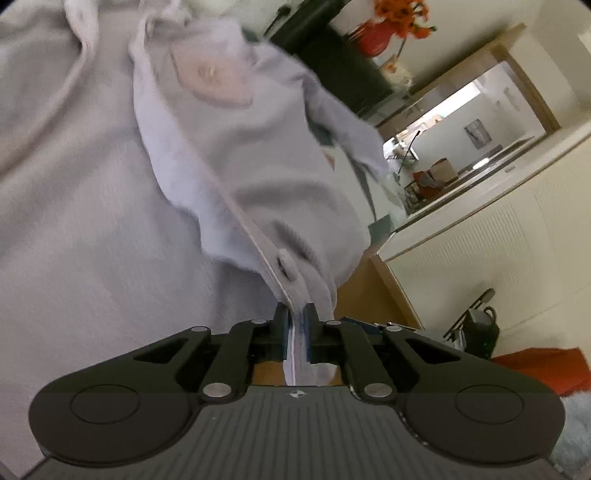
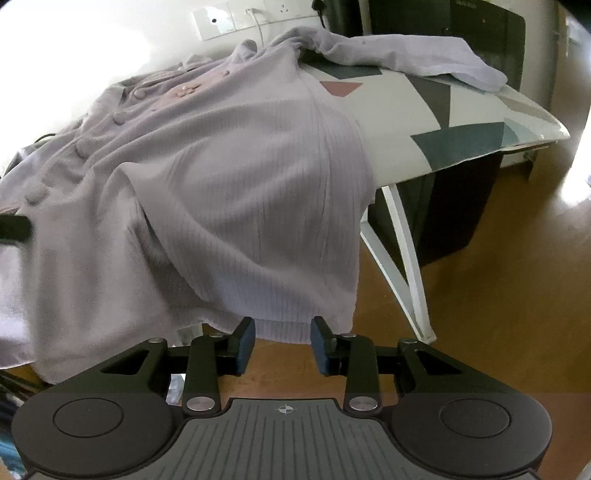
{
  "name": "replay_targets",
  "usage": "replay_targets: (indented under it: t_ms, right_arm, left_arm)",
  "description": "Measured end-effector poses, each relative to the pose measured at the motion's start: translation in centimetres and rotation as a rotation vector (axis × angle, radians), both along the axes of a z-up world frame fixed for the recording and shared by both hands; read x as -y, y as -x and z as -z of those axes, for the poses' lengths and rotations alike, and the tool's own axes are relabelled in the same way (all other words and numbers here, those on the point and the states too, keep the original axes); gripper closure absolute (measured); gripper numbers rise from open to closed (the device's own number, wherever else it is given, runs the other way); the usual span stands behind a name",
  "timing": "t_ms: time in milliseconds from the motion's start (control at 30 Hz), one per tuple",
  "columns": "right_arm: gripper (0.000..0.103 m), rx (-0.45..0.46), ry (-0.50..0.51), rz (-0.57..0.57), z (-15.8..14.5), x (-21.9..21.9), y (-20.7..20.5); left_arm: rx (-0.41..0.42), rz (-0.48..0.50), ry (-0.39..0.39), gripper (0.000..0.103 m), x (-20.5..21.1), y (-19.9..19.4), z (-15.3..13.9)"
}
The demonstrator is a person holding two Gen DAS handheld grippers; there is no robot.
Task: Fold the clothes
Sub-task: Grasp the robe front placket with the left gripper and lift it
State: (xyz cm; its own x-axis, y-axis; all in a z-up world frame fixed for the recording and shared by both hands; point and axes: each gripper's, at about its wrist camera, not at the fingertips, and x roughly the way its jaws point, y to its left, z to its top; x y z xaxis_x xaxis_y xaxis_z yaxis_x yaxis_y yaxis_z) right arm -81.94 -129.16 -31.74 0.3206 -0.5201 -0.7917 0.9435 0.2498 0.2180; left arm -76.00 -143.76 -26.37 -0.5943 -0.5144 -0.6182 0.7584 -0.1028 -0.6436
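While the lilac knitted cardigan point(image 2: 207, 177) lies spread across the ironing board point(image 2: 480, 122), most of its body hangs over the near edge toward the wooden floor point(image 2: 498, 295). The board's cover is pale with dark teal, grey and dusty-pink geometric patches. One sleeve point(image 2: 406, 59) stretches along the far side of the board toward its pointed end. A row of fabric-covered buttons point(image 2: 79, 149) runs down the front on the left side of the right wrist view.

The right gripper point(image 2: 282, 345) sits low in front of the garment's ribbed hem point(image 2: 284, 330). Its two blue-padded fingers point(image 2: 245, 343) stand a moderate way apart, one on either side of the hem's lower edge (the pads do not press on the cloth, and bare floor shows between them).

In the left wrist view, the left gripper point(image 1: 296, 332) is closed tight on the cardigan's front edge band point(image 1: 258, 236), the thin strip of knit pinched between the blue pads and trailing through toward the camera. A button point(image 1: 284, 264) sits on the band just beyond the fingertips. From there the fabric rises in a bunched fold, with a pale pink patch pocket point(image 1: 212, 75) farther up. Behind, to the right, are white cabinets point(image 1: 480, 236) and a red vase of orange flowers point(image 1: 384, 33).
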Motion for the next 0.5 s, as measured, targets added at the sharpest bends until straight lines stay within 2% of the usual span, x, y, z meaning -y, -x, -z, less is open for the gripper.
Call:
replay_targets:
  t_ms: [133,200,233,267,333,367,400,500]
  right_arm:
    - [0.072,0.004,-0.014,0.028,0.5,-0.2,0.5]
    - [0.069,-0.002,-0.013,0.041,1.0,-0.4,0.4]
    - [0.066,-0.006,-0.012,0.048,1.3,-0.4,0.4]
    - [0.064,-0.010,-0.011,0.055,1.5,-0.5,0.4]
    - [0.064,-0.025,0.001,0.057,2.1,-0.7,0.0]
    - [0.061,-0.037,0.003,0.054,2.5,-0.8,-0.3]
    - [0.052,-0.050,0.006,0.053,2.9,-1.0,-0.6]
    - [0.041,-0.117,0.051,0.037,4.1,-1.6,-1.8]
  left_arm:
    - [0.017,-0.039,-0.045,0.094,-1.7,-1.5,0.6]
    - [0.043,-0.020,-0.107,0.087,-2.0,-1.1,2.0]
    - [0.040,-0.003,-0.127,0.080,-2.2,-0.7,2.6]
    - [0.035,0.006,-0.136,0.073,-2.2,-0.1,3.1]
    - [0.031,0.014,-0.146,0.067,-2.2,1.0,3.8]
    - [0.033,0.015,-0.147,0.065,-2.1,1.5,4.2]
    - [0.043,0.013,-0.146,0.065,-1.9,1.9,4.4]
    - [0.098,0.039,-0.126,0.065,-1.6,3.2,4.2]
